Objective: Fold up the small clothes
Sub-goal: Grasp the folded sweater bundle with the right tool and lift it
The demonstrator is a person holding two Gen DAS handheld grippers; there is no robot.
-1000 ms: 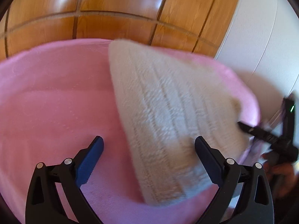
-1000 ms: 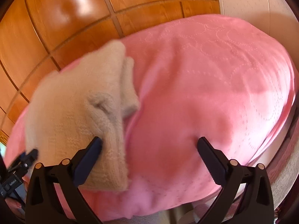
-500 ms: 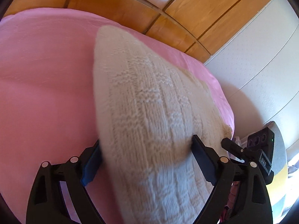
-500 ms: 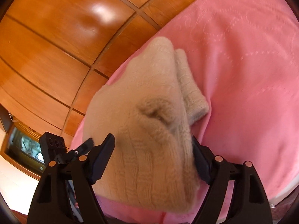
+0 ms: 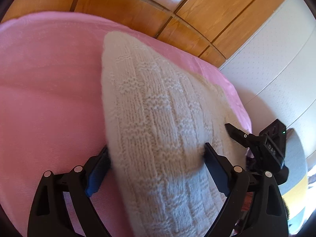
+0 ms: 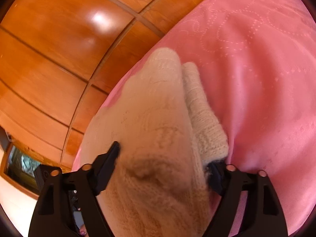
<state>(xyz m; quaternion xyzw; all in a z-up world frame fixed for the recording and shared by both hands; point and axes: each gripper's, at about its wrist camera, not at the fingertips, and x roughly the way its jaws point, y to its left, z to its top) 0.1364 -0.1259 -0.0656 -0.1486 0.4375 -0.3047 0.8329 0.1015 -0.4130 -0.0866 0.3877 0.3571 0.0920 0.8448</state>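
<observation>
A cream knitted garment (image 5: 158, 108) lies bunched on a pink bedcover (image 5: 49, 98). My left gripper (image 5: 156, 148) has one end of the knit between its fingers, and both pads press into it. In the right wrist view the same knit (image 6: 154, 108) fills the gap of my right gripper (image 6: 164, 156). Its jaws are closing, the left fingertip digs into the wool and the knit hides the right pad. A folded-under knit flap (image 6: 203, 118) sticks out on the right. The right gripper's finger (image 5: 237, 134) also shows at the garment's far right edge in the left wrist view.
Glossy wooden panels (image 5: 138, 4) rise behind the bed, and they show again as the wood panelling (image 6: 59, 49). A white wall (image 5: 276, 59) stands to the right. A dark screen (image 6: 19, 164) sits low on the left. The pink bedcover (image 6: 256, 79) stretches away to the right.
Both grippers have moved onto the knit from opposite ends and narrowed their jaws round it. The wool now bulges up between the fingers, and the right wrist view has rolled.
</observation>
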